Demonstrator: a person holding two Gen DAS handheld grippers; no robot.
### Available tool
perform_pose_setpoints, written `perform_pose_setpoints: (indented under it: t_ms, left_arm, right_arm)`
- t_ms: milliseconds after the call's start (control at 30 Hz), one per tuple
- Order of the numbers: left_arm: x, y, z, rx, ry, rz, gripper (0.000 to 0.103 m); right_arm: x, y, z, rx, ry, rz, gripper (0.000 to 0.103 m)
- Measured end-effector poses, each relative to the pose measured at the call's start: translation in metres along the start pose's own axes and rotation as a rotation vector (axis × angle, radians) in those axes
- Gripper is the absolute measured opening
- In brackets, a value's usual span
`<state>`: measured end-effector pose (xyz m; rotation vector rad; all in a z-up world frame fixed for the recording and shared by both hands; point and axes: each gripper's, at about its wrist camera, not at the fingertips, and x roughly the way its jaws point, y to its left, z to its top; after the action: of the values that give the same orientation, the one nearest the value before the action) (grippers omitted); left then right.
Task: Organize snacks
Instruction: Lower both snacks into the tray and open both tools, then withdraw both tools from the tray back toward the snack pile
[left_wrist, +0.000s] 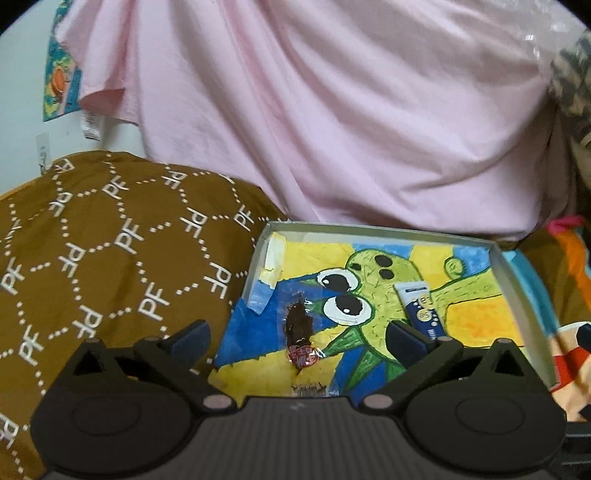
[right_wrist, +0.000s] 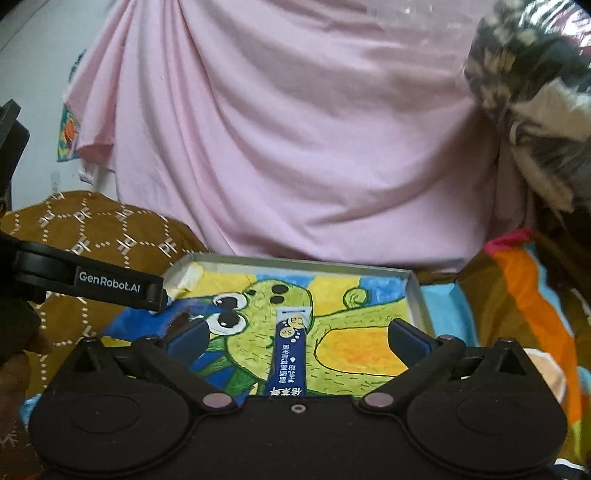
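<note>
Hovering over tray (left_wrist: 496, 254): left gripper (left_wrist: 299, 338) spread wide, empty; dark snack (left_wrist: 298, 325) lies on tray's left part. Blue sachet (right_wrist: 290, 354) lies mid-tray, untouched, under right gripper (right_wrist: 299, 338), also spread wide and empty. Brown pillow (left_wrist: 92, 258) left of tray.

The near rim of the shallow tray (left_wrist: 498, 254) is lost behind the body of the left tongs (left_wrist: 297, 338), and so is the lower end of the clear-wrapped dark snack (left_wrist: 297, 325). From the right tongs (right_wrist: 297, 338), the blue sachet (right_wrist: 290, 354) runs under the housing, its bottom cut off. Its print is too small to read. The patterned bundle (right_wrist: 524, 85) at upper right is blurred, perhaps fabric inside plastic.
</note>
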<state>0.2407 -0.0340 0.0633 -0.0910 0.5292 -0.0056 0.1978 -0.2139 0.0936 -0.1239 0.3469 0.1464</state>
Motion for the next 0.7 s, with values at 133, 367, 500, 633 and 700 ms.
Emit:
perform_pose_setpoints:
  t_ms: [133,367,500,633,700]
  left_arm:
    - [-0.028,0.004,-0.006,0.002,-0.029,0.011,0.103]
    - [-0.072,0.007,-0.022,0.064,-0.043,0.035,0.103]
    - [-0.094,0.008,-0.04,0.097,-0.045,0.042,0.103]
    - [-0.109,0.009,-0.059,0.128,-0.025,0.058,0.103]
    - [-0.115,0.011,-0.07,0.135,-0.006,0.055,0.103]
  right_arm:
    - [-0.031,0.005,0.003,-0.01,-0.021,-0.004,0.102]
    - [-0.082,0.01,-0.004,0.004,-0.034,-0.006,0.102]
    - [-0.107,0.012,-0.012,0.013,-0.024,-0.006,0.102]
    - [-0.131,0.015,-0.024,0.007,0.001,-0.007,0.102]
    - [-0.141,0.017,-0.032,-0.003,0.021,-0.003,0.102]
